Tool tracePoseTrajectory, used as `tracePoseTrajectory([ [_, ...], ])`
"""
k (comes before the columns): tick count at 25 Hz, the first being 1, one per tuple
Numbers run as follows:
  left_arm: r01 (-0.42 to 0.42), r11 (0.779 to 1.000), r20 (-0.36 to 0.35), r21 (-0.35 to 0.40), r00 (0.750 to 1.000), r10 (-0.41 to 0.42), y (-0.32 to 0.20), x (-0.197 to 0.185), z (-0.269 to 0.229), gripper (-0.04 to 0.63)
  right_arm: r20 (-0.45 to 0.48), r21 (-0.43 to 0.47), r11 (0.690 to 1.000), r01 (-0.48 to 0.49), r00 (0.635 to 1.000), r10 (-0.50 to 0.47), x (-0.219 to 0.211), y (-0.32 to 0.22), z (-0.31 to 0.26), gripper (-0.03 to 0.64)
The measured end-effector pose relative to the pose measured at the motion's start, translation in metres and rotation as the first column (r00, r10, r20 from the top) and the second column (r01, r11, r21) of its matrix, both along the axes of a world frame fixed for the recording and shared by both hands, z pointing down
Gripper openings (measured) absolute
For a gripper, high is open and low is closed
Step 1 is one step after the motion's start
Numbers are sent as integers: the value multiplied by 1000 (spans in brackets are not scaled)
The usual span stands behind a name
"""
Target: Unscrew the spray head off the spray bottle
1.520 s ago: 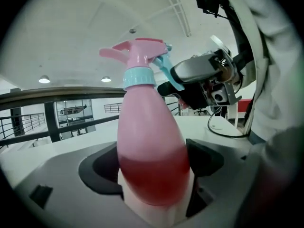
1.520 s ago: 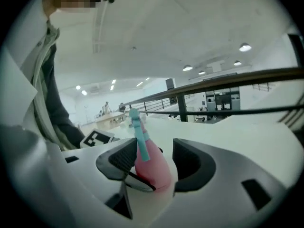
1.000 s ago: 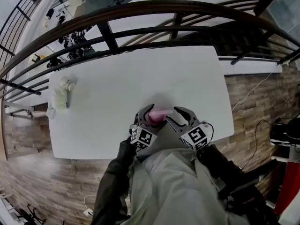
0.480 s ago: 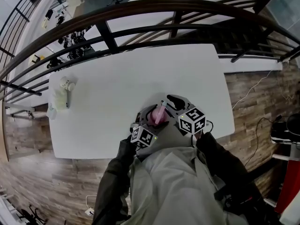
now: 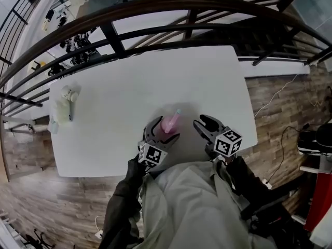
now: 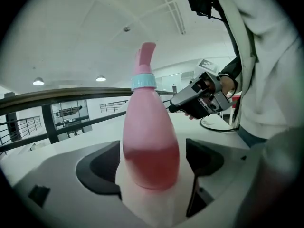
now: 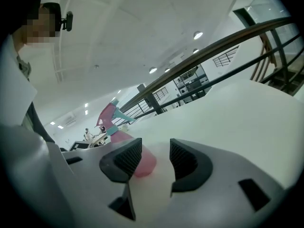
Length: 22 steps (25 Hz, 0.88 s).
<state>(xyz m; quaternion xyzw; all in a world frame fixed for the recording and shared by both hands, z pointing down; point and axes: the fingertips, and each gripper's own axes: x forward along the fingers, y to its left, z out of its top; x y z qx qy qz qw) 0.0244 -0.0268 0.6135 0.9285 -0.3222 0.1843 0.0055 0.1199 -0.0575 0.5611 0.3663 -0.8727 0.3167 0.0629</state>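
The pink plastic spray bottle (image 6: 151, 146) leans over the near side of the white tabletop (image 5: 129, 87), pinched in the left gripper's (image 5: 165, 129) fingers. If that hold is loose, the bottle may spin when its pink spray head (image 6: 145, 56) gets turned. It looks partly full. The right gripper (image 5: 203, 123) is just beside it, fingers opening on nothing.

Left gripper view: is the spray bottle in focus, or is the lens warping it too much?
Left gripper view: spray bottle fills the centre, slightly soft and bulged by the wide lens, its teal collar clear; corners black. Head view: railing bowed, even light, no glare. Right gripper view: bottle small, ceiling lamps bright.
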Motion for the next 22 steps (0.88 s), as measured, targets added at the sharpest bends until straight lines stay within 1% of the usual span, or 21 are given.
tracePoseTrajectory([
  [2, 3, 1000, 31, -2, 1000, -3, 9, -8, 1, 428, 3, -13, 1000, 12, 1000, -12, 0, 7, 2, 161],
  [3, 22, 1000, 38, 1, 999, -22, 13, -15, -1, 426, 1, -9, 1000, 26, 1000, -26, -3, 11, 0, 161],
  [4, 60, 998, 25, 7, 998, -60, 15, -24, -6, 426, -6, 3, 999, 43, 999, -43, -7, 15, -3, 161],
  [5, 115, 993, -4, 12, 993, -115, 16, -35, -16, 425, -19, 26, 998, 61, 998, -60, -11, 18, -8, 161],
  [6, 182, 983, -37, 14, 983, -181, 16, -48, -27, 410, -36, 55, 995, 81, 996, -79, -17, 22, -13, 161],
  [7, 253, 967, -67, 12, 965, -252, 15, -61, -38, 305, -55, 87, 991, 104, 993, -100, -24, 24, -18, 161],
  [9, 376, 927, -120, -7, 920, -374, 15, -83, -50, 56, -98, 146, 976, 159, 984, -145, -39, 29, -27, 159],
  [10, 414, 910, -145, -29, 899, -414, 16, -91, -52, 6, -124, 171, 968, 184, 979, -164, -46, 30, -30, 147],
  [11, 437, 898, -172, -56, 881, -440, 17, -95, -54, 6, -149, 195, 960, 203, 973, -176, -53, 31, -32, 116],
  [12, 450, 889, -197, -82, 867, -457, 18, -97, -55, 6, -172, 217, 952, 216, 968, -180, -58, 32, -33, 58],
  [13, 457, 884, -216, -101, 857, -468, 19, -98, -58, 6, -190, 236, 946, 222, 965, -179, -62, 31, -34, 20],
  [14, 459, 881, -230, -114, 851, -473, 19, -97, -60, 6, -202, 247, 943, 224, 964, -176, -64, 31, -34, -3],
  [16, 455, 881, -237, -130, 848, -473, 20, -91, -62, 6, -211, 248, 942, 225, 962, -175, -65, 31, -31, -3],
  [22, 430, 890, -218, -152, 863, -455, 22, -84, -53, 5, -220, 218, 950, 222, 960, -174, -67, 32, -19, -5],
])
